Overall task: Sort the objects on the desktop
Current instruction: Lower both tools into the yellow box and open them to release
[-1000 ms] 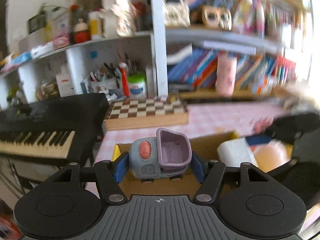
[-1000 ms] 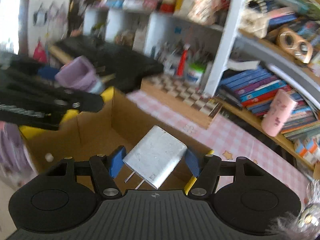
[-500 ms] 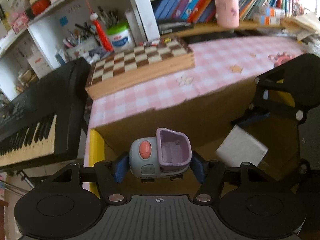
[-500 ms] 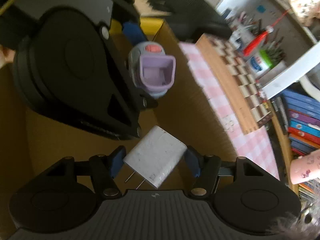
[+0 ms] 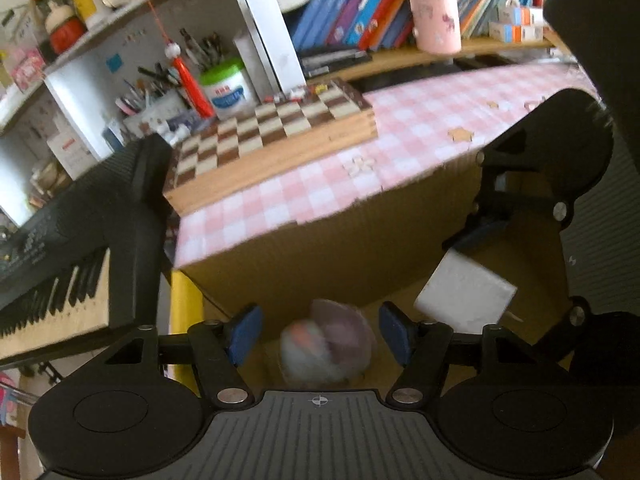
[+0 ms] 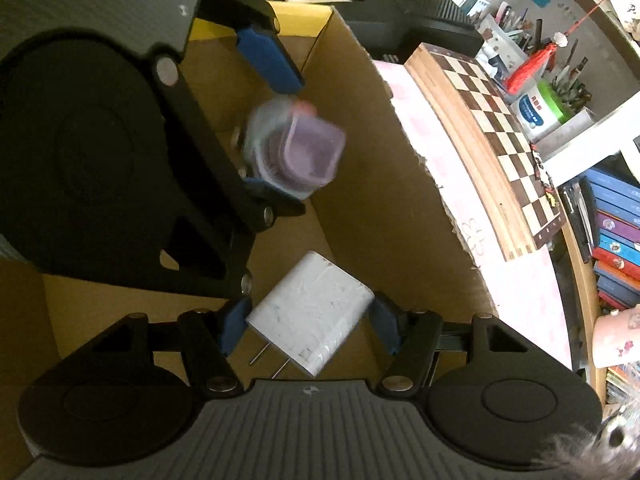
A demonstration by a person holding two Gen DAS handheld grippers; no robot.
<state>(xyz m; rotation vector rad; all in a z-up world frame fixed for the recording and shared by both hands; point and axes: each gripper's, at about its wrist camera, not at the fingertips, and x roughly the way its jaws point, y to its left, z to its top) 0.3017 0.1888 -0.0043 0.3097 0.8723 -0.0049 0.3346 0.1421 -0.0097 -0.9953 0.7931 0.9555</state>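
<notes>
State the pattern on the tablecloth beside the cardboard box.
Pink-and-white checks on the tablecloth; left wrist view shows it best.

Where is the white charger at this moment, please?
In the right wrist view, the white charger sits between the right gripper fingers, over the cardboard box.

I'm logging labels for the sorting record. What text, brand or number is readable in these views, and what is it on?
No text reads clearly.
White jar with a green lid: blue label with red characters, too blurred.
White box on the lower shelf: red mark, too small.
Book spines: unreadable.
White charger: faint print, illegible.
</notes>
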